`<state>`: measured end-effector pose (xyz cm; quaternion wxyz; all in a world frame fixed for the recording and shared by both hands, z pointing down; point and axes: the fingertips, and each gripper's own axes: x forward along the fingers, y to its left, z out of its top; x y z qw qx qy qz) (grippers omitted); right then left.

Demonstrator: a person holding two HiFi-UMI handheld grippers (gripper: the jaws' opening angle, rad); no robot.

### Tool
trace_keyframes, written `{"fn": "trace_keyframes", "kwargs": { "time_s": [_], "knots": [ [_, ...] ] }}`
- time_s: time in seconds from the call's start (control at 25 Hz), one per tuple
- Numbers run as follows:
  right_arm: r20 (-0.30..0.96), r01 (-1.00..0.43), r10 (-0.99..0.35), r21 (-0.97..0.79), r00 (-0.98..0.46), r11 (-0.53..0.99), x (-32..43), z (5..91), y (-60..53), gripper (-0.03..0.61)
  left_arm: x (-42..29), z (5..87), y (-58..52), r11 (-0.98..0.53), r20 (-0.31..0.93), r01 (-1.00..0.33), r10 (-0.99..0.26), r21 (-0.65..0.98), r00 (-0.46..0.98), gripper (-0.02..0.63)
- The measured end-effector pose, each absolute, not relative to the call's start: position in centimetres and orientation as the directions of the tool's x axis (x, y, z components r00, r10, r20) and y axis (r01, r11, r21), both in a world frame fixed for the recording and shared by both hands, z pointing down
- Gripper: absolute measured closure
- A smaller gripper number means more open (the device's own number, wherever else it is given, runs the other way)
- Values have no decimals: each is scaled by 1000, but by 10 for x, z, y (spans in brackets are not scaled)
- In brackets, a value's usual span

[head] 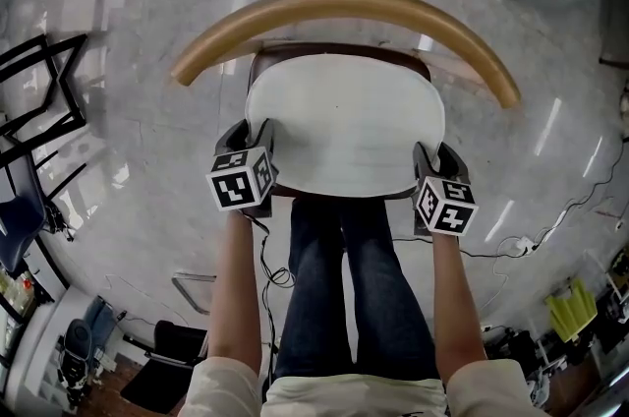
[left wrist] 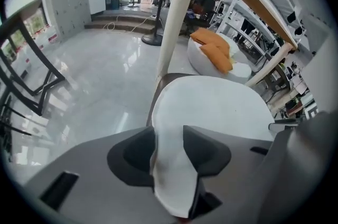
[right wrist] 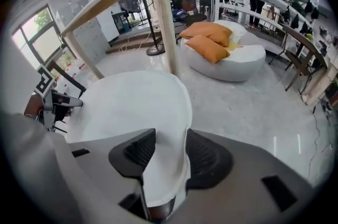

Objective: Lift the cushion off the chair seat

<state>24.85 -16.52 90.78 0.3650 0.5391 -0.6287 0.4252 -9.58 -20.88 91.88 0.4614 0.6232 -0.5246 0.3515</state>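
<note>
I stand over the chair with my jeans-clad legs [head: 344, 287] against its front. The cushion [head: 344, 125] is a thin, smooth white pad, rounded at the corners and wider than deep. It covers the chair seat [head: 334, 49], of which only a dark brown rim shows behind it. I cannot tell whether it rests flat or is already raised a little. A curved, light wooden back rail [head: 344, 4] arcs behind the seat.

My left gripper [head: 257, 135] bites the cushion's left edge and my right gripper [head: 428, 159] its right edge, each with a black-and-white marker cube [head: 241, 179] near my wrist.

The left gripper view shows what the head view cannot: the dark, ribbed fingers [left wrist: 208, 151] stand at a narrow gap, pressed on the soft edge, which folds up between them. In the right gripper view the fingers [right wrist: 134, 154] pinch the other edge the same way, and the pad curls into a shallow trough there.

Those two views also open up the room. A white beanbag [right wrist: 227, 59] carries orange pillows [right wrist: 208, 40], and a standing fan [left wrist: 163, 1] rises beyond the chair's pale post [left wrist: 179, 17]. The head view gives only the glossy, marbled grey floor [head: 118, 90] and a black metal frame [head: 39, 90] at the left.
</note>
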Motion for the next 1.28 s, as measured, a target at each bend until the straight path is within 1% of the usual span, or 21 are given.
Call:
{"fn": "trace_keyframes", "kwargs": {
  "time_s": [0.04,0.16,0.2,0.28,0.48,0.8,0.96,1.28],
  "knots": [
    [915,-990,-379,-129,-138,50,250,903,-165,397,-96,917,-208,-26,925,-981,-331,191,189,436],
    [903,-992,-412,-117,-124,43,249,886,-164,466,-99,902,-207,-37,922,-986,-349,165,168,507],
    [898,-992,-422,-117,-125,44,248,879,-163,482,-99,894,-206,-42,917,-985,-360,167,171,526],
    [889,-993,-442,-113,-120,42,247,862,-159,499,-98,876,-201,-52,903,-982,-386,182,188,545],
    [851,-994,-518,-112,-92,-6,241,805,-150,509,-105,818,-184,-77,866,-978,-455,192,206,557],
    [759,-997,-646,-62,-80,50,208,668,-141,512,-134,698,-156,-62,803,-976,-559,210,208,560],
    [689,-996,-719,-45,-90,82,198,590,-146,512,-145,626,-159,-71,743,-974,-635,215,210,561],
    [558,-994,-823,-32,-106,106,177,448,-121,512,-166,485,-141,-94,622,-975,-756,203,203,561]
  ]
}}
